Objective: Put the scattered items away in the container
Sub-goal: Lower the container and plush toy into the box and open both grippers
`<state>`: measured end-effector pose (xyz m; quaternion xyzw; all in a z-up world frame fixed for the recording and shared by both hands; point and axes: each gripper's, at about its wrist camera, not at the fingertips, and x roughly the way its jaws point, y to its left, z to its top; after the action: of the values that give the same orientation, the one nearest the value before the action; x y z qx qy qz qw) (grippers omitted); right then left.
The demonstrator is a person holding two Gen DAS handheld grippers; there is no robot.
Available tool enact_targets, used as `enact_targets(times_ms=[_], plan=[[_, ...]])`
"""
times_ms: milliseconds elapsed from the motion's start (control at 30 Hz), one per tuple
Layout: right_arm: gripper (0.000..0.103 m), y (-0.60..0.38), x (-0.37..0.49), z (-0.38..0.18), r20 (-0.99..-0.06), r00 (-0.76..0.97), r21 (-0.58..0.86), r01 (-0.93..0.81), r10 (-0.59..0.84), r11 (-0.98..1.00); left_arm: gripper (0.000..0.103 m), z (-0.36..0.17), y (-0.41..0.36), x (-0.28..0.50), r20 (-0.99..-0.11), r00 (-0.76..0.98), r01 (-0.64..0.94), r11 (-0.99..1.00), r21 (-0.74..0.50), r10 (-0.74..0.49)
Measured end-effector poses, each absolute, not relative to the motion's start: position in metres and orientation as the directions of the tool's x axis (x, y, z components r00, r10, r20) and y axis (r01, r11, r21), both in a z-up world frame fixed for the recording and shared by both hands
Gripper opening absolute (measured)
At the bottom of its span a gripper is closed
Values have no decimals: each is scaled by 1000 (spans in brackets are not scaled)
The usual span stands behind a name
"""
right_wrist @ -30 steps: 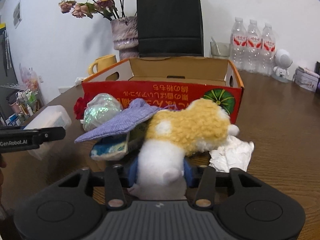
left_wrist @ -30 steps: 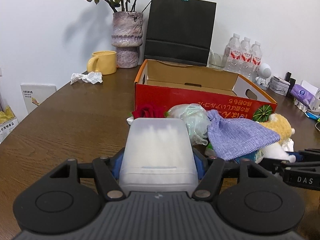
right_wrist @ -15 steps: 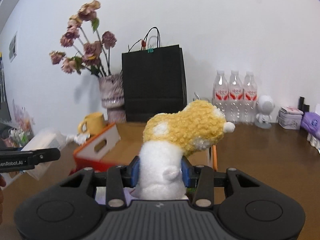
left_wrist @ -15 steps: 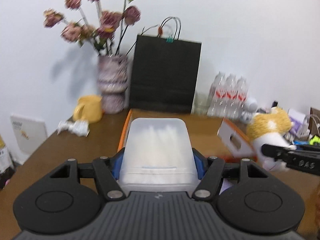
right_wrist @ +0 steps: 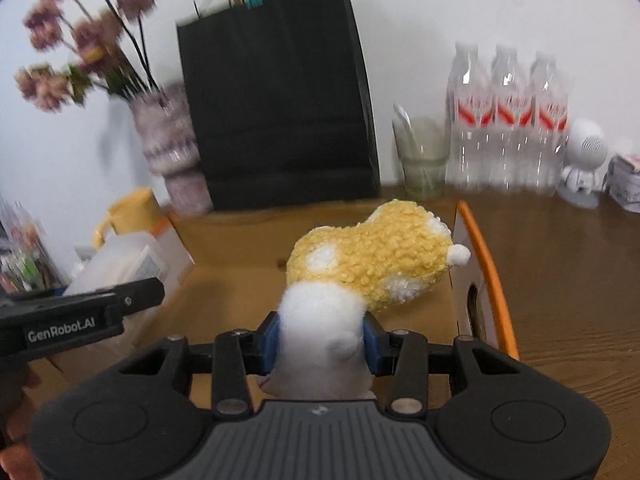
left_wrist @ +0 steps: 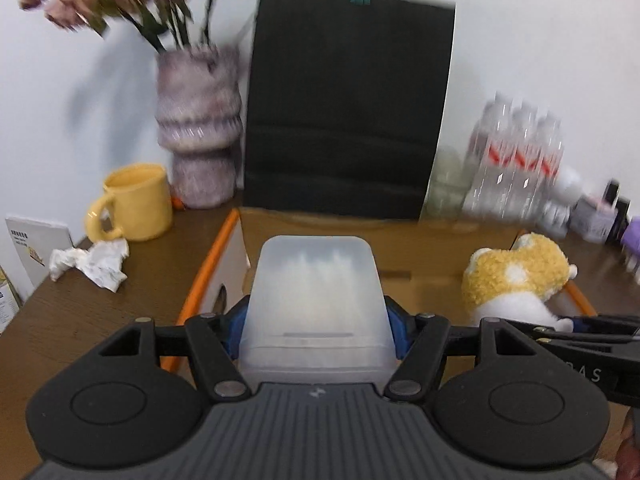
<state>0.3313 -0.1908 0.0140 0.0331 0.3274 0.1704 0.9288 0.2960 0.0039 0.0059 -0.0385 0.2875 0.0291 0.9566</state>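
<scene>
Left wrist camera looks forward, close over the open orange-rimmed cardboard box [left_wrist: 208, 268], facing the black paper bag [left_wrist: 344, 108] at the wall; right wrist camera, alongside, faces the same way, and both share the box [right_wrist: 486, 264], bag [right_wrist: 276, 100] and clear water bottles [right_wrist: 508, 120]

Black ribbed left gripper [left_wrist: 316, 332], blue fingers [left_wrist: 231, 330], silver screws

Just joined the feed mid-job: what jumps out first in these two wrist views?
The fluffy yellow-and-white plush toy, clamped by its white end in the right tool over the open cardboard box with orange rim. Next, the frosted translucent plastic container gripped in the left tool over the same box. Behind stands a tall black paper bag.
</scene>
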Motion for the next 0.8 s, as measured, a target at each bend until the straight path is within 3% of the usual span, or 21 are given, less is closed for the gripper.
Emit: enact_targets(times_ms=[300, 333, 400, 467, 600, 800], plan=[[48, -185, 339, -6, -653, 696, 142, -275, 299, 951, 67, -15, -1, 308, -614, 788, -74, 997, -10, 52], [52, -185, 338, -6, -655, 696, 137, -275, 295, 952, 70, -14, -1, 308, -613, 789, -74, 997, -9, 53], [76, -184, 336, -2, -652, 699, 128, -282, 295, 951, 82, -10, -1, 305, -604, 795, -80, 997, -12, 56], [85, -182, 329, 5, -634, 719, 98, -289, 284, 952, 99, -3, 1, 300, -582, 811, -86, 996, -16, 60], [95, -180, 319, 21, -601, 749, 69, -299, 279, 952, 103, 12, 1, 289, -538, 838, -106, 994, 0, 89], [97, -187, 293, 43, -567, 768, 72, -314, 298, 947, 103, 32, 7, 260, -510, 856, -108, 994, -28, 79]])
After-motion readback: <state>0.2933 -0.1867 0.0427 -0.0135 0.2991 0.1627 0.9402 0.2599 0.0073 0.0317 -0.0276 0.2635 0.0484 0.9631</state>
